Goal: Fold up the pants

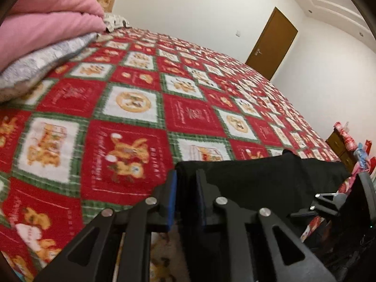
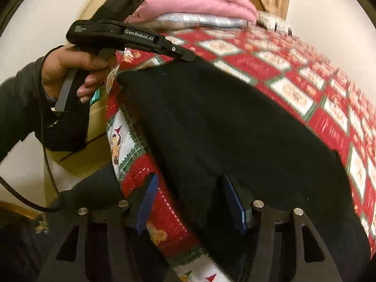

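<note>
The black pants (image 2: 230, 127) lie along the near edge of the bed on a red and white patterned blanket (image 1: 131, 122). My left gripper (image 1: 186, 199) is shut on the pants (image 1: 258, 176) at one end; black cloth fills the narrow gap between its blue pads (image 1: 172, 199). It also shows in the right wrist view (image 2: 188, 57), held by a hand at the pants' far corner. My right gripper (image 2: 192, 202) is open around the pants' near end, cloth and blanket edge lying between its wide-apart blue pads (image 2: 231, 202).
A pink and a grey folded blanket (image 1: 47, 40) are stacked at the head of the bed. A brown door (image 1: 272, 44) is in the far wall. A wooden nightstand with colourful items (image 1: 347, 145) stands by the bed's right side.
</note>
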The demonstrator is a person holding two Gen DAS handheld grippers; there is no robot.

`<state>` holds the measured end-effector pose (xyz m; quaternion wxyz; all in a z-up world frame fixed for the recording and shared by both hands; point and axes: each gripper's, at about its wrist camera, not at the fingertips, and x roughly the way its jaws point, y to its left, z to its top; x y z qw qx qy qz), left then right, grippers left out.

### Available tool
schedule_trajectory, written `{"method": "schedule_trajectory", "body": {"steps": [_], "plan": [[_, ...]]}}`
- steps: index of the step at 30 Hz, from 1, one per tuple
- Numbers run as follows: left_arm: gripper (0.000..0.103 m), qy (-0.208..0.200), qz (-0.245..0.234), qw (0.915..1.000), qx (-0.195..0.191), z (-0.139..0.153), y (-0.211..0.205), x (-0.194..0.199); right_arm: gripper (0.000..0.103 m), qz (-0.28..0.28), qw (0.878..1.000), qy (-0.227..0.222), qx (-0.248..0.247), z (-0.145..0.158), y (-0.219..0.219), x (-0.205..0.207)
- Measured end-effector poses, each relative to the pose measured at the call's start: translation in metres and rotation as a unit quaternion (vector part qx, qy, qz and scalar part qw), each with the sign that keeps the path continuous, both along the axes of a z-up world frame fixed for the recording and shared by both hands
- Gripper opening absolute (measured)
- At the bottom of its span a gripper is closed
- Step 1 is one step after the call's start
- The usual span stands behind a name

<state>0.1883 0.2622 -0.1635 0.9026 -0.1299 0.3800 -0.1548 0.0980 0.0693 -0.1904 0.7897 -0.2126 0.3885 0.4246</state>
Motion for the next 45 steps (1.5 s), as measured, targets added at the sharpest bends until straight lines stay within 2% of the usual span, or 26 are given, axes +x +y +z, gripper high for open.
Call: {"method": "schedule_trajectory", "body": {"steps": [3,5,8,12,14,17,18,20,22,23,25,28,31,32,35,40,42,44,45], "plan": [[0.033,0.001,0.016,0.9993,0.033,0.009,0.006,-0.013,0.058,-0.008,1.0,-0.01,0.009,0.016,-0.018,-0.007],[0.049,-0.013,0.028,0.9982,0.051,0.016,0.009,-0.028,0.058,-0.021,1.0,-0.014,0.017,0.025,-0.037,-0.011],[0.056,-0.031,0.047,0.9961,0.068,0.027,0.008,-0.046,0.059,-0.06,0.998,-0.027,0.021,0.036,-0.08,-0.011],[0.066,-0.056,0.034,0.9969,0.043,0.042,-0.02,-0.055,0.059,-0.145,0.989,-0.023,0.026,0.045,-0.16,-0.003],[0.067,-0.061,0.012,0.9974,0.036,0.044,-0.046,-0.055,0.059,-0.208,0.977,-0.021,0.033,0.052,-0.211,0.002],[0.067,-0.063,-0.042,0.9966,0.031,0.043,-0.096,-0.05,0.059,-0.326,0.943,-0.011,0.062,0.063,-0.304,0.003],[0.067,-0.063,-0.062,0.9957,0.029,0.041,-0.116,-0.049,0.059,-0.38,0.922,-0.009,0.077,0.067,-0.347,-0.001],[0.067,-0.057,-0.102,0.9928,0.029,0.037,-0.152,-0.046,0.059,-0.451,0.888,-0.019,0.085,0.072,-0.399,-0.008],[0.067,-0.056,-0.138,0.9878,0.047,0.032,-0.19,-0.048,0.059,-0.538,0.838,-0.027,0.091,0.076,-0.467,-0.024],[0.067,-0.055,-0.156,0.9847,0.056,0.03,-0.209,-0.048,0.059,-0.558,0.824,-0.023,0.095,0.077,-0.487,-0.028],[0.067,-0.052,-0.188,0.979,0.06,0.025,-0.24,-0.05,0.059,-0.603,0.788,-0.013,0.122,0.08,-0.534,-0.044],[0.067,-0.052,-0.23,0.9694,0.07,0.02,-0.281,-0.056,0.059,-0.646,0.75,-0.022,0.14,0.084,-0.575,-0.07],[0.067,-0.049,-0.256,0.9626,0.075,0.018,-0.307,-0.06,0.059,-0.668,0.727,-0.02,0.159,0.079,-0.602,-0.083],[0.067,-0.048,-0.262,0.9607,0.077,0.017,-0.314,-0.061,0.059,-0.67,0.723,-0.014,0.168,0.076,-0.608,-0.084],[0.067,-0.04,-0.282,0.9536,0.097,0.01,-0.334,-0.064,0.059,-0.666,0.72,-0.006,0.195,0.068,-0.616,-0.085],[0.067,-0.036,-0.295,0.9501,0.095,0.005,-0.348,-0.07,0.058,-0.658,0.716,0.009,0.234,0.054,-0.625,-0.078],[0.067,-0.036,-0.304,0.9474,0.093,0.003,-0.354,-0.073,0.046,-0.659,0.715,0.003,0.236,0.053,-0.627,-0.077],[0.067,-0.034,-0.311,0.9449,0.096,-0.001,-0.36,-0.076,0.025,-0.657,0.717,0.003,0.233,0.051,-0.628,-0.072],[0.067,-0.034,-0.315,0.9431,0.101,-0.004,-0.363,-0.077,0.021,-0.655,0.719,0.003,0.232,0.051,-0.628,-0.069]]}}
